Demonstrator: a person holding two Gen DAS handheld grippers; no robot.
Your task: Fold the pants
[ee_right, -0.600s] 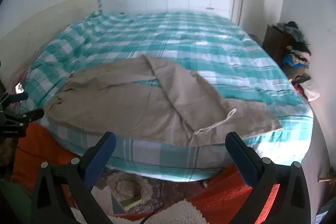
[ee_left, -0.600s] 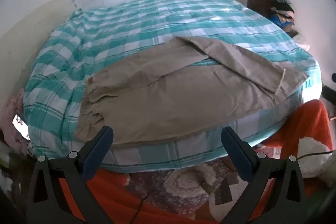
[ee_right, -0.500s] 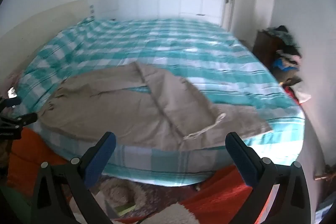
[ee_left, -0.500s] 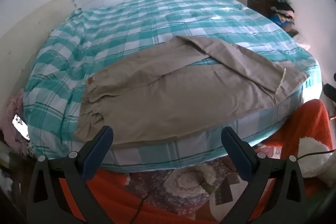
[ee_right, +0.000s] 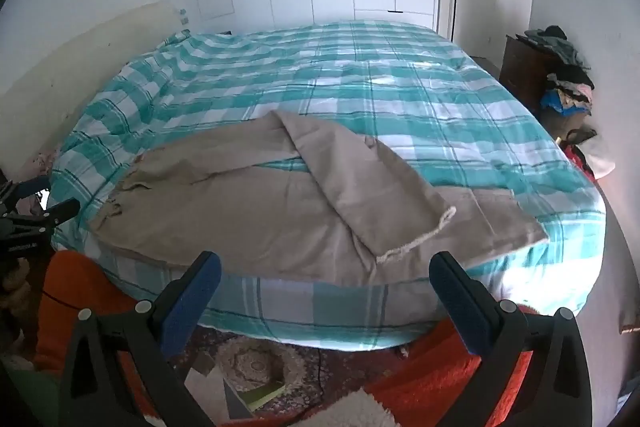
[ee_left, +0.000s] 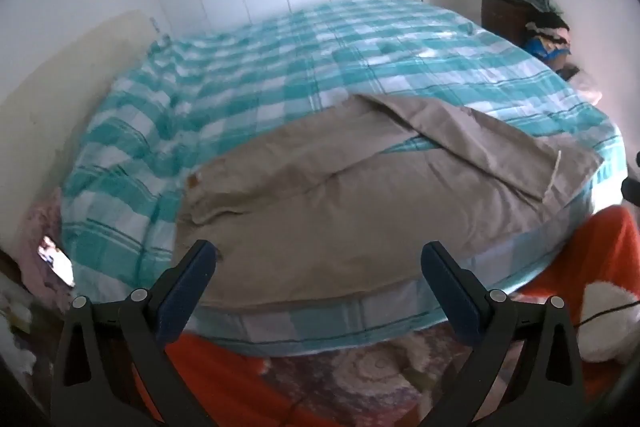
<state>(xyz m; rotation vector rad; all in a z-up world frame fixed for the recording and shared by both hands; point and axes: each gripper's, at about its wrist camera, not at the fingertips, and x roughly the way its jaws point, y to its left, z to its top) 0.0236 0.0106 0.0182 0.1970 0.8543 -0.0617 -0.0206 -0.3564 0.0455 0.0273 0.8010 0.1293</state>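
- You hold the left gripper point(ee_left: 318, 271) and the right gripper point(ee_right: 325, 281) wide open and empty, ready to grasp.
- The beige cotton pants point(ee_right: 248, 223) lie in the frame centre, near the edge of the teal checked bed point(ee_right: 400, 95), within your reach.

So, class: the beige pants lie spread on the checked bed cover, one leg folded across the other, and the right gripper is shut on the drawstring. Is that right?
Not quite. The right gripper is open and holds nothing; the drawstring lies free on the pants. The right wrist view shows it. The pants do lie on the checked bed cover, one leg folded across the other.
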